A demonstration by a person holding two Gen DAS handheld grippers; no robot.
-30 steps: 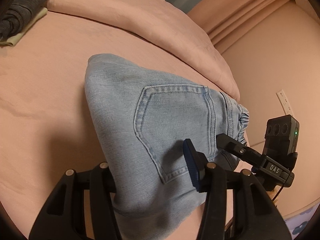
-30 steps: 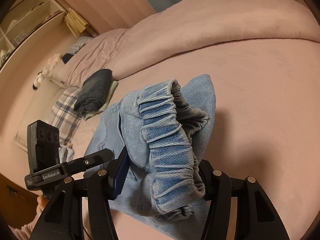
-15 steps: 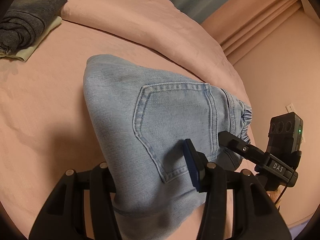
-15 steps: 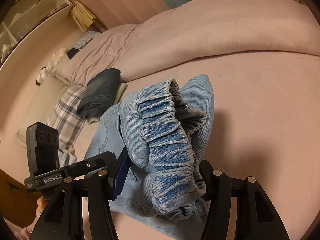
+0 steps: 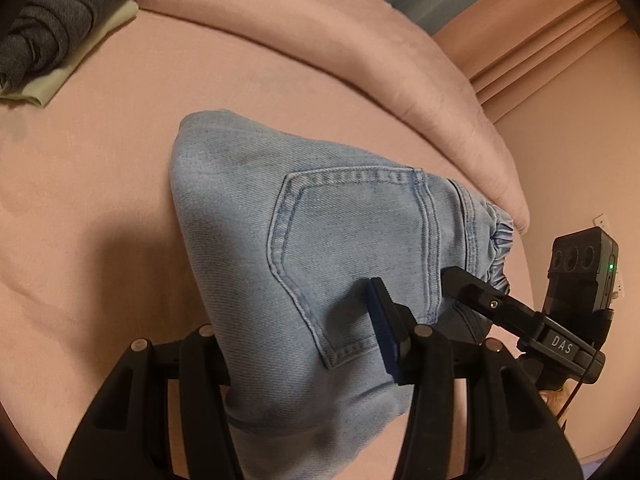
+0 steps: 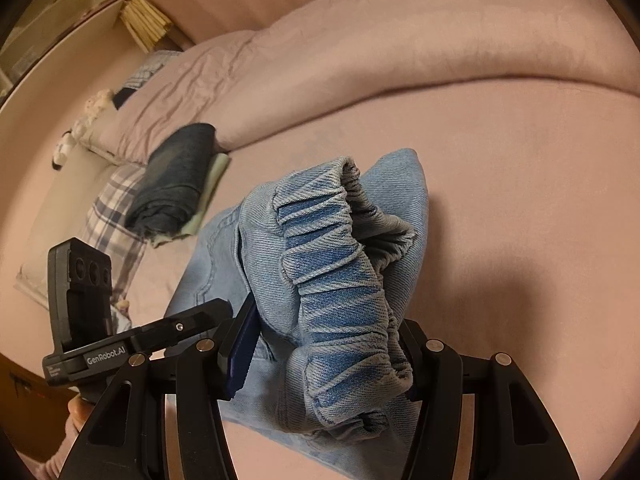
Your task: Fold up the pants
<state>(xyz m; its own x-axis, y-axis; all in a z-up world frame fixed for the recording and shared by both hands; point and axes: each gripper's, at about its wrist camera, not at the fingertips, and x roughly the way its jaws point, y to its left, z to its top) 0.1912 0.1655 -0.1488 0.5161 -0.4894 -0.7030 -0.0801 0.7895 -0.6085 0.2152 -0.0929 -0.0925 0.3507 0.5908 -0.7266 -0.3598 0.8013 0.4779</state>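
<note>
Folded light-blue jeans [image 5: 304,264] above pink bed [image 5: 100,200], left claw [image 5: 304,344] clenched on pocket end, right claw [image 6: 324,360] clenched on elastic waistband [image 6: 340,292].

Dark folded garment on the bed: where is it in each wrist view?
Left wrist: dark folded garment sits top left corner, atop a pale green cloth.
Right wrist: left of centre, beside the quilt edge, above the plaid pillow.
Shared landmark: the light blue jeans, held in both claws.

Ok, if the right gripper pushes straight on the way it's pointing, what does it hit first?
The right gripper already holds the jeans by the bunched waistband. Beyond them, probably the pink bed sheet; depth is unclear.
</note>
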